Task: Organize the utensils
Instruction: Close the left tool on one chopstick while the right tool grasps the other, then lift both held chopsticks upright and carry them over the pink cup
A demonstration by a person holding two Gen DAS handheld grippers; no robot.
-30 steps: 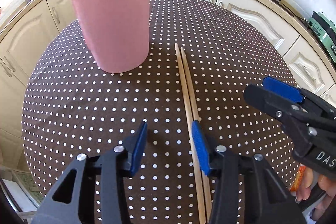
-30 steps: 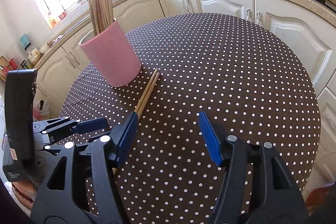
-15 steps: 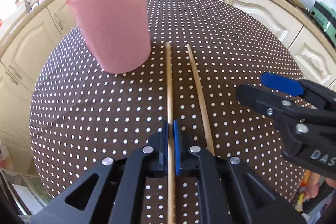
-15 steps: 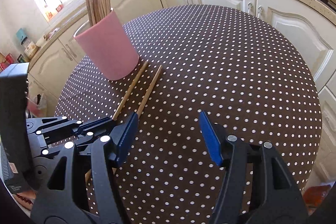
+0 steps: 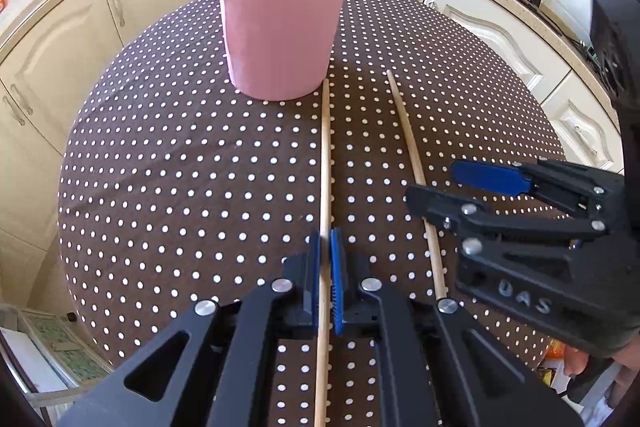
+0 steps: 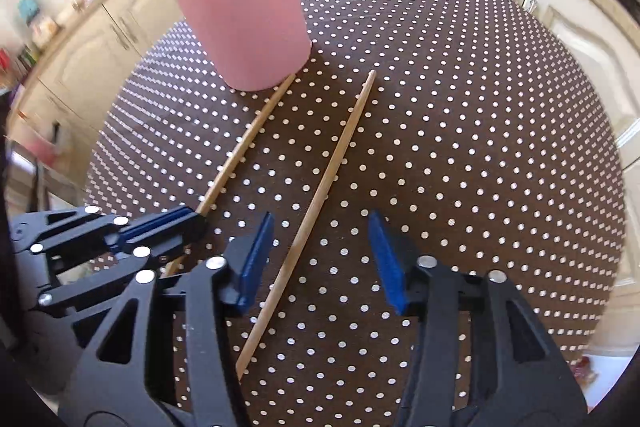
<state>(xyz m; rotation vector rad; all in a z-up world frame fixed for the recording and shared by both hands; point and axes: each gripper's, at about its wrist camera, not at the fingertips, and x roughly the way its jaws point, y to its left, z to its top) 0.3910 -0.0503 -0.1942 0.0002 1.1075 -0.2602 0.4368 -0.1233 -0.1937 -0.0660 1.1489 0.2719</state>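
Now the left gripper [image 5: 325, 269] has its jaws clenched on one chopstick [image 5: 326, 155], whose far tip lies beside the pink cup [image 5: 282, 19] toward the counter's [image 5: 160, 167] far edge. The right gripper [image 6: 320, 259], jaws just closing but not yet touching, straddles the other chopstick [image 6: 320, 195], probably so both go into the cup.

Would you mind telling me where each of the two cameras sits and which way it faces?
Left wrist: sits on the left hand-held gripper, looking steeply down along its fingers, shut on a chopstick; the right hand-held gripper enters from the right.
Right wrist: sits on the right hand-held gripper, looking down at the second chopstick lying between its open jaws, which have just been closing; the left hand-held gripper shows at lower left.
Shared: pink cup of chopsticks, both loose chopsticks, dotted tablecloth, cream cabinets.
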